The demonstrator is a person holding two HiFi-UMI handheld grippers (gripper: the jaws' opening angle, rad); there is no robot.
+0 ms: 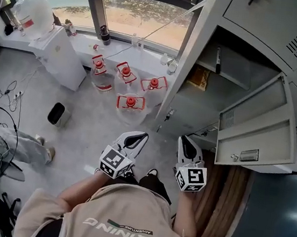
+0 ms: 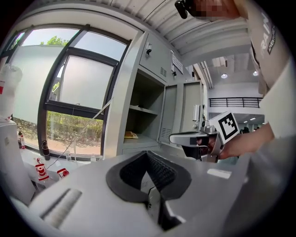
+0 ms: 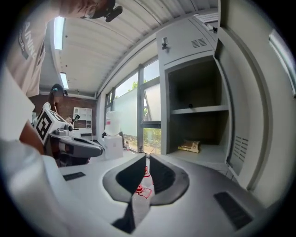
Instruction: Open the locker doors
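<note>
The grey locker stands to my right with one compartment uncovered. Its door is swung wide open. Inside, a shelf carries a yellowish packet. The door above, with a keyhole and vent slots, is closed. My left gripper and right gripper are held side by side close to my body, short of the locker and touching nothing. Both are shut with nothing in them. The left pads meet at the tip. Only a thin slit shows between the right pads.
Several water bottles with red handles stand on the floor below the window. A white water dispenser with a jug is at the left, a black bin beside it. A person sits at far left among cables.
</note>
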